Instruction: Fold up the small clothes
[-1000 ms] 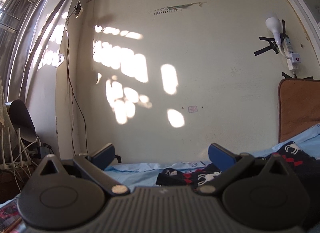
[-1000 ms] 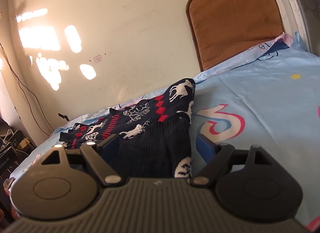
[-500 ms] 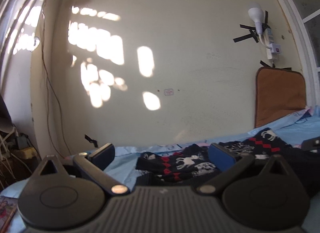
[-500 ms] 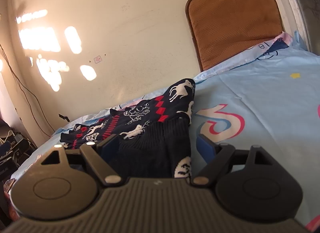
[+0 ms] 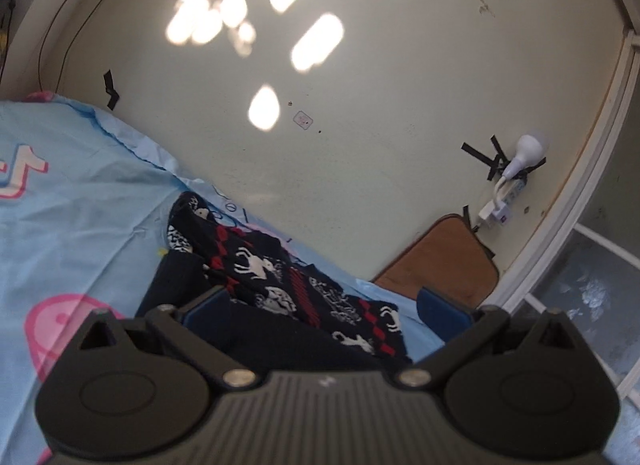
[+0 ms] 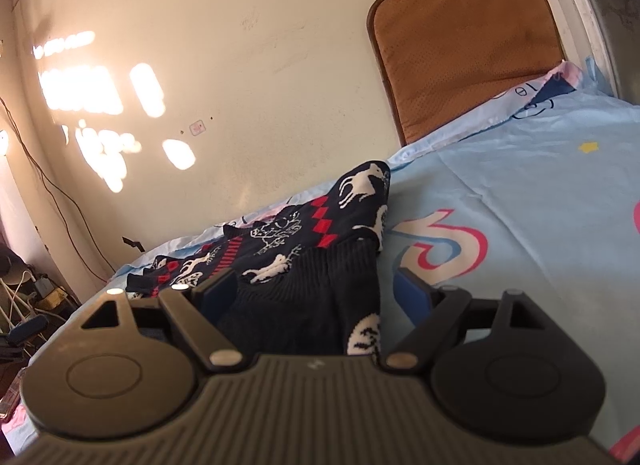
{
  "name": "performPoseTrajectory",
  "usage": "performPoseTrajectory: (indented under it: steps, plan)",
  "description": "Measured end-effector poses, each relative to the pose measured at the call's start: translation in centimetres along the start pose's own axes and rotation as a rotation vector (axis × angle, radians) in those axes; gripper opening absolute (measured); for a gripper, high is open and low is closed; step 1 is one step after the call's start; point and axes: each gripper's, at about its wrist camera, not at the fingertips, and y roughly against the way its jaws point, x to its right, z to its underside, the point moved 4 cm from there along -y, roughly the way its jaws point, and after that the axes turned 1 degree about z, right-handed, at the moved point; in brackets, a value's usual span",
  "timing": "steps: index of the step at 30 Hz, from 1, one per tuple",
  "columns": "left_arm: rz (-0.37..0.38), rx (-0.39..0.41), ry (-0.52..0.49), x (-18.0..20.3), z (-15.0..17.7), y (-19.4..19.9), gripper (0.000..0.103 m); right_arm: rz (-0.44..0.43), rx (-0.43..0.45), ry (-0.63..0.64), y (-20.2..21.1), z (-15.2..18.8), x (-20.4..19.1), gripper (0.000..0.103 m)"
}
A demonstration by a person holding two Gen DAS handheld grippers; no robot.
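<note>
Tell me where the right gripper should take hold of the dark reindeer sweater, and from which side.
Probably the plain ribbed hem of the sweater: it is the nearest edge, lying between the open fingers of the right gripper. Come in low along the blue bedsheet from the near side, so one finger slides under the band and pinches a single thick edge rather than the bunched patterned body behind it.

Your right tool (image 6: 316, 297) hides the near end of the sweater (image 6: 304, 265); your left tool (image 5: 320, 313) covers its hem too. The bed (image 6: 520, 205) runs off both frames' edges.
</note>
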Motion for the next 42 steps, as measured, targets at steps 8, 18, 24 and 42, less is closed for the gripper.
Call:
performPoseTrajectory:
  steps: [8,18,24,42]
  plan:
    - [-0.493,-0.110,-0.530,1.4,1.6,-2.1,0.103,-0.006,-0.005,-0.020,0.0,0.0,0.2,0.088]
    - [-0.658,0.082,-0.574,0.9,0.8,0.0,0.103,0.002,-0.015,-0.015,-0.2,0.1,0.2,0.088]
    - [-0.753,0.225,-0.604,-0.5,0.3,-0.8,0.103,0.003,-0.021,-0.013,-0.3,0.1,0.3,0.088]
    - [-0.760,0.296,-0.612,0.1,1.8,0.0,0.103,0.011,-0.022,-0.023,-0.4,0.1,0.5,0.088]
